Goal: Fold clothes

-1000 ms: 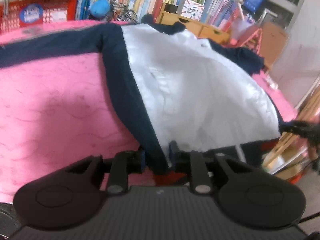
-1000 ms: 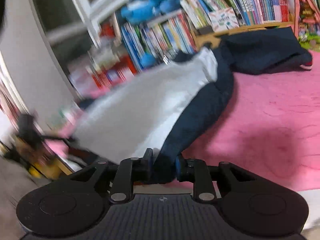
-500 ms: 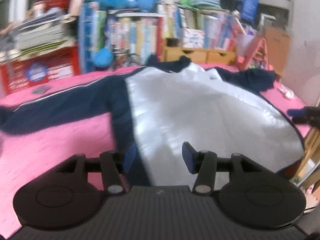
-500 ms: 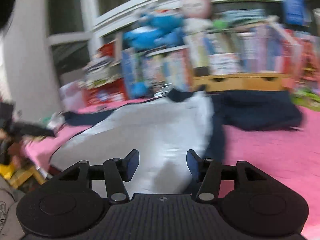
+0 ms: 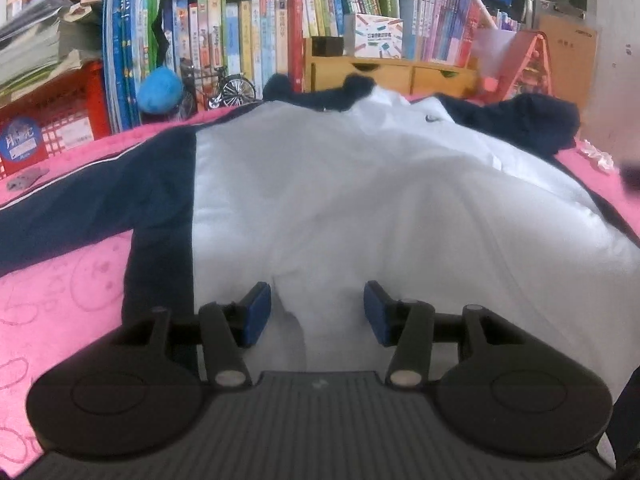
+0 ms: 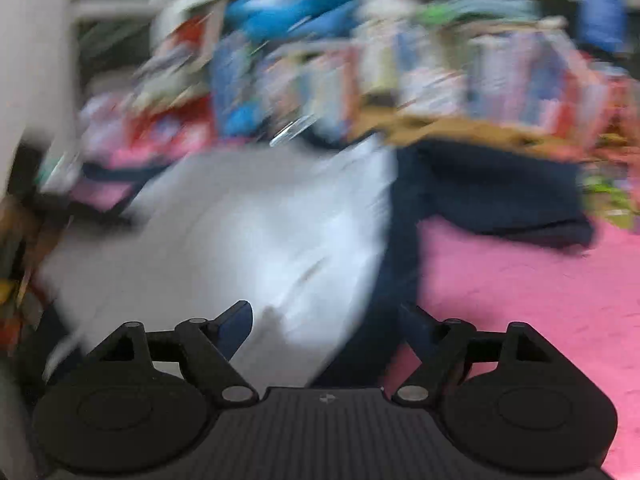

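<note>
while right fingers (image 6: 416, 322) open, jacket (image 5: 360, 208) lies flat beneath.

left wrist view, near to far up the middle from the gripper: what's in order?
left gripper → white body panel of the jacket → navy collar → wooden drawer unit → row of books

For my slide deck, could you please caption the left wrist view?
Open left gripper above a white-and-navy jacket spread flat on a pink blanket.
</note>
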{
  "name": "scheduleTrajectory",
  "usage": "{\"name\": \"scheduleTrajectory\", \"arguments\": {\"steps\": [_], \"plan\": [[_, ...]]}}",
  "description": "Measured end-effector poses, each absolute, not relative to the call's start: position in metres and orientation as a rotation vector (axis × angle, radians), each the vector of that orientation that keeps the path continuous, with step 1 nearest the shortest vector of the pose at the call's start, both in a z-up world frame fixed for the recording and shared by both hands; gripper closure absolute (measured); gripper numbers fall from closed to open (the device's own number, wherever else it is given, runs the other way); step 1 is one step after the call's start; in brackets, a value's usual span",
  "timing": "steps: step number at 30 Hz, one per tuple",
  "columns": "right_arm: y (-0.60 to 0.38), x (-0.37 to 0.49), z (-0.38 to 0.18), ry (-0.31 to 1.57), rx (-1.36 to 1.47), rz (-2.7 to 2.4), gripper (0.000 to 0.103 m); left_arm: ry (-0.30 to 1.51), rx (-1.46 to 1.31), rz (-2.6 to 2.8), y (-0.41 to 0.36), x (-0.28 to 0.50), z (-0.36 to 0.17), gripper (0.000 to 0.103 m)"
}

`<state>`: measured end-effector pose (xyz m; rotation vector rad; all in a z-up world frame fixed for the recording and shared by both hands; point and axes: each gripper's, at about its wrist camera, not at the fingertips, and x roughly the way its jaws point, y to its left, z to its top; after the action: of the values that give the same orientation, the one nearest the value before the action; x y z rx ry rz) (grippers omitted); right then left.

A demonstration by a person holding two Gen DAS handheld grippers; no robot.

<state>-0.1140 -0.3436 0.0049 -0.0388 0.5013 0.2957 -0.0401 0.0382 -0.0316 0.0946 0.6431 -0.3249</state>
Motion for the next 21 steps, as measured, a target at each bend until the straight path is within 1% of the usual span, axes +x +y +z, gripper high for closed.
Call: {"name": "scheduleTrajectory", "arguments": {"steps": [1, 2, 5, 8, 12, 14, 17, 18, 19, 21], "plan": [[-0.355, -0.106, 0.010, 0.492, -0.008, 0.237, 0.011, 0.637, 0.098, -0.326, 0.038, -0.041, -0.032, 0.051], [-0.366, -0.092, 0.011, 0.479, 0.015, 0.149, 0.008, 0.628, 0.104, -0.325, 0.037, -0.042, -0.034, 0.050], [-0.399, -0.046, 0.015, 0.444, 0.092, -0.107, 0.008, 0.606, 0.110, -0.317, 0.034, -0.044, -0.036, 0.048], [-0.447, 0.004, 0.004, 0.438, 0.234, -0.282, 0.009, 0.599, 0.103, -0.311, 0.033, -0.043, -0.036, 0.047], [-0.486, 0.051, 0.008, 0.372, 0.406, -0.348, 0.009, 0.598, 0.101, -0.304, 0.033, -0.041, -0.037, 0.046], [-0.473, 0.073, 0.018, 0.373, 0.329, -0.291, 0.009, 0.599, 0.096, -0.303, 0.033, -0.040, -0.037, 0.045], [-0.435, 0.107, 0.016, 0.464, 0.035, -0.226, 0.008, 0.600, 0.094, -0.302, 0.034, -0.041, -0.037, 0.045], [-0.423, 0.115, 0.008, 0.519, -0.063, -0.231, 0.012, 0.600, 0.093, -0.301, 0.034, -0.041, -0.037, 0.045], [-0.415, 0.120, -0.002, 0.573, -0.150, -0.245, 0.023, 0.601, 0.091, -0.302, 0.034, -0.041, -0.037, 0.045], [-0.413, 0.113, -0.025, 0.660, -0.260, -0.302, 0.036, 0.602, 0.085, -0.302, 0.036, -0.040, -0.037, 0.044]]}}
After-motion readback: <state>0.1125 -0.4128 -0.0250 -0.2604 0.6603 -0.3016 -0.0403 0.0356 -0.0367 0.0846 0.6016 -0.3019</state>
